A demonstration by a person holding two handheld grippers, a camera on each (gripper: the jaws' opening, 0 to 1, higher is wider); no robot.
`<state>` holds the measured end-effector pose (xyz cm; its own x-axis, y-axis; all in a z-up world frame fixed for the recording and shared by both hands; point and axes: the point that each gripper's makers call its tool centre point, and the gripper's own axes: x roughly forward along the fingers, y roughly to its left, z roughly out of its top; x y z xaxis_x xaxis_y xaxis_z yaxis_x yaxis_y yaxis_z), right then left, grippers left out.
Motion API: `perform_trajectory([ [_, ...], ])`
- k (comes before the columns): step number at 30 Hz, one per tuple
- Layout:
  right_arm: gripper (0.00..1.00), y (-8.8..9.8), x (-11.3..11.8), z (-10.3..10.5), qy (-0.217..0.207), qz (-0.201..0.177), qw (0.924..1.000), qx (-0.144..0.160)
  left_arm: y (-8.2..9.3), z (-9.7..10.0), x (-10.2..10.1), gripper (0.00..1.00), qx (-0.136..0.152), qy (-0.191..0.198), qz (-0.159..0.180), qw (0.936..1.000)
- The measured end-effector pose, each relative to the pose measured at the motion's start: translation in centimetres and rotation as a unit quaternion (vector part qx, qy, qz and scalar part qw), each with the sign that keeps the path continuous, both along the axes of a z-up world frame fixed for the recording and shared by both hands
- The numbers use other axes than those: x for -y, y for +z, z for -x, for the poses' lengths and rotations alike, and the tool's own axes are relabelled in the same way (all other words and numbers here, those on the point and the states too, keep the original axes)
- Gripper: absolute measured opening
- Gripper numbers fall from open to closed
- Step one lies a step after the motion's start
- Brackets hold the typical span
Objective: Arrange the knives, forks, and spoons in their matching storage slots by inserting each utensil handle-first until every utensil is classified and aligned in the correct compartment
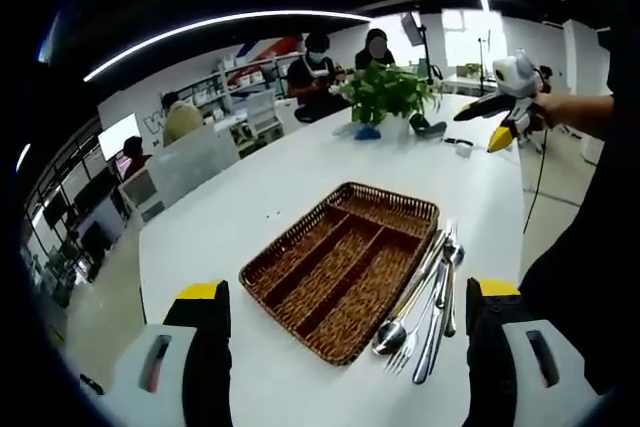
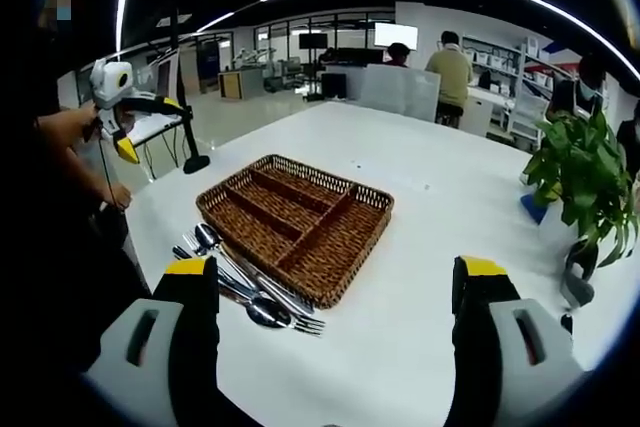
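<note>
A brown wicker cutlery tray (image 1: 300,257) (image 2: 330,237) lies on the white table (image 1: 230,207) (image 2: 440,217); its long slots and cross compartment hold nothing. A loose pile of steel spoons, forks and knives (image 1: 428,309) (image 2: 245,292) rests on the table against one long side of the tray. My left gripper (image 1: 348,290) is open, its jaws wide apart on the near side of the tray with nothing between them. My right gripper (image 2: 333,267) is open too, facing the tray from the opposite side. Each also appears in the other's view, hand-held beyond the table: right gripper (image 1: 505,97), left gripper (image 2: 125,112).
A potted green plant (image 1: 385,92) (image 2: 580,172) stands at one end of the table with small dark items (image 1: 430,127) beside it. Several people sit at desks behind. The table edge (image 1: 150,267) runs close to the tray's side.
</note>
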<state>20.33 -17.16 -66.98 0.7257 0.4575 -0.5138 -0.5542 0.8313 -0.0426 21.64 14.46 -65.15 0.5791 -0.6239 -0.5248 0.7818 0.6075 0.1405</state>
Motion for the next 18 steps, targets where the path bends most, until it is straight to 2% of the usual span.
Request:
perform_trajectory([
  [8,1.00,0.0,-0.1,-0.1,0.004,-0.001,1.0000,0.003,-0.4,0.4,3.3,0.99,-0.005,-0.032,-0.004,0.9995],
  [10,1.00,0.1,-0.1,-0.1,0.004,-0.002,1.0000,0.004,-0.4,0.2,4.0,0.99,0.007,-0.031,-0.011,0.9994],
  [15,1.00,0.3,0.0,-0.1,0.003,-0.010,0.9999,0.005,-0.6,0.1,5.2,0.99,0.001,-0.035,-0.010,0.9993],
  [18,1.00,0.0,0.4,0.0,0.005,0.001,1.0000,0.005,-0.6,0.2,6.2,0.99,-0.004,-0.044,-0.006,0.9990],
])
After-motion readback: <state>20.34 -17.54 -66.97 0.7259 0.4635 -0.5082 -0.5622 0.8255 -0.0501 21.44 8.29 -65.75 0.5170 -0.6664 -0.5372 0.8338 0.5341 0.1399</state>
